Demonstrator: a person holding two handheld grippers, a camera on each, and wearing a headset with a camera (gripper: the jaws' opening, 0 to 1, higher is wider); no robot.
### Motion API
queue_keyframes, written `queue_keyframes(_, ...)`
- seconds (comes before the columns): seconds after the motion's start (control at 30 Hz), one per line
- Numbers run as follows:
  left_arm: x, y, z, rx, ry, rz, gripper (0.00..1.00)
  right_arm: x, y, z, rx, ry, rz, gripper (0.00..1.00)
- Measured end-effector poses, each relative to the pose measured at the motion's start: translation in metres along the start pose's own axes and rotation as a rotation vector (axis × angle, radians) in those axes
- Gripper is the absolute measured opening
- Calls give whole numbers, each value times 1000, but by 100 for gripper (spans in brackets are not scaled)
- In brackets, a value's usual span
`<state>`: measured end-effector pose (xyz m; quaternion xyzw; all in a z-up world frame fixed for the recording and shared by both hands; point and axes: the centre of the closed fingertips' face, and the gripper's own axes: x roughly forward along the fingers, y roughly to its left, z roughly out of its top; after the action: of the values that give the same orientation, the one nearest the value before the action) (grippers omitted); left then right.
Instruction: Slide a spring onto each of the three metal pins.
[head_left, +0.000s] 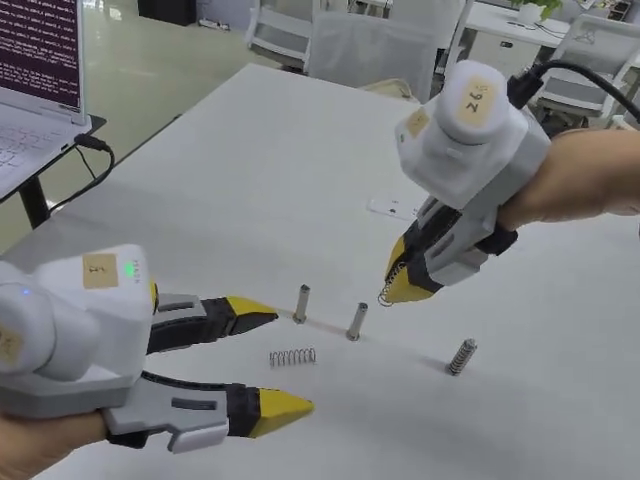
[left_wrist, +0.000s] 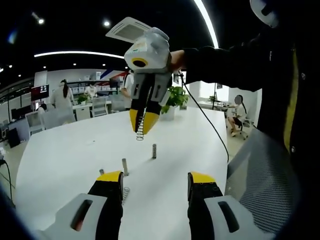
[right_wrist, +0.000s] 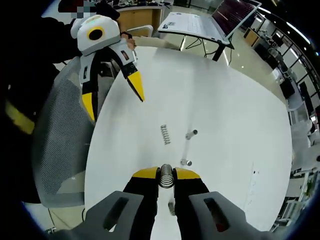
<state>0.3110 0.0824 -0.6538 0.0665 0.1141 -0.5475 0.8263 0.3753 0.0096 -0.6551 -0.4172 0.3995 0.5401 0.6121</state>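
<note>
Across the white worktop, your left tongs are hanging open while your right tongs are pinching a spring near the middle pin, so be squaring its bore plumb over it.

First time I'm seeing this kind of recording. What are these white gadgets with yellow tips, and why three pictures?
A person holds a pair of tongs in each hand; there is no robot. The head view comes from a headset camera looking down at the white table. Each round picture comes from a camera riding on one pair of tongs. The left tongs are open and empty. The right tongs are shut on a spring, raised above the table. On the table are two bare metal pins, a third pin already wearing a spring, and one loose spring lying flat. A laptop sits at the left.
</note>
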Motion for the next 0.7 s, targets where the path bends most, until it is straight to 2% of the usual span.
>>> queue_keyframes(0.3, -17, 19, -18, -31, 17, 75, 47, 16, -20, -4, 14, 6, -25, 8)
queue_keyframes(0.57, -31, 30, -34, -55, 36, 138, 46, 36, -37, -4, 28, 2, -33, 8)
queue_keyframes(0.7, -35, 33, -39, -58, 44, 164, 46, 45, -42, -10, 19, 29, -38, 8)
